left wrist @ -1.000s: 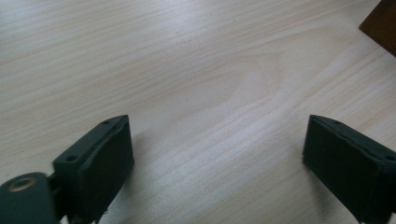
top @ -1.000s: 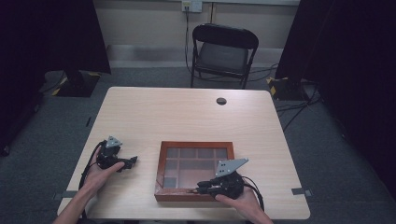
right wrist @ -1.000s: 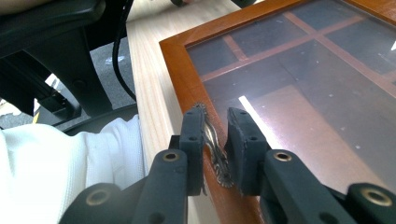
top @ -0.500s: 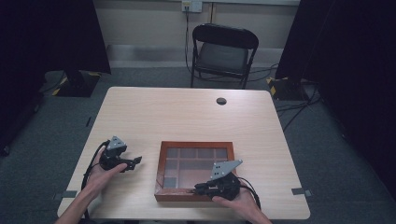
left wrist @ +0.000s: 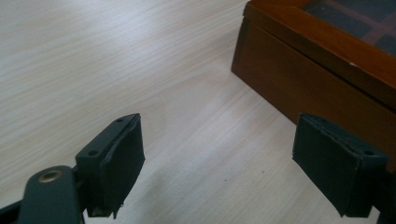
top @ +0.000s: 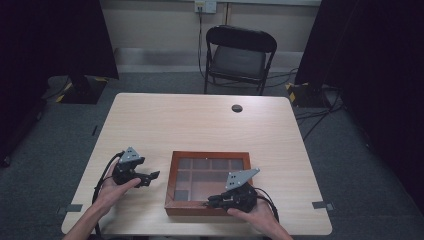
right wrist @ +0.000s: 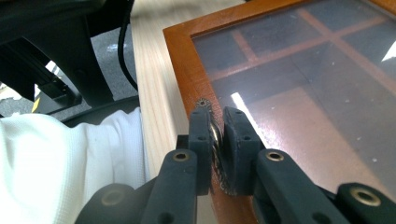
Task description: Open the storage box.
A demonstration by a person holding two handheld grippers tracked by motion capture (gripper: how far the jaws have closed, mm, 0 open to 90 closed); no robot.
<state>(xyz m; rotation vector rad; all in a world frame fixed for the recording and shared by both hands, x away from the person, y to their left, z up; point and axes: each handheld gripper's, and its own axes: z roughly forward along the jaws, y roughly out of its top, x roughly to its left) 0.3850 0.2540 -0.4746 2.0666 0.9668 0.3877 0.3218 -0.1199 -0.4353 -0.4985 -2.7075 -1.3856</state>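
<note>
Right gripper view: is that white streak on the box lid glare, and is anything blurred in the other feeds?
Right gripper view: yes, a bright reflection streak on the glass lid, just past the right claw, which is shut on a small brass clasp. Left gripper view: the wooden box and table look soft, and the open left claw is sharper. High view: dim, dark at both sides.

Hidden and cut off

The thin toothed metal piece (right wrist: 215,135) pinched in the right gripper (right wrist: 217,140) is mostly covered by the jaws, so what it is cannot be told. The wooden box (left wrist: 322,60) runs off the left gripper view's top and right edges; its compartments' contents sit blurred behind glass.
</note>
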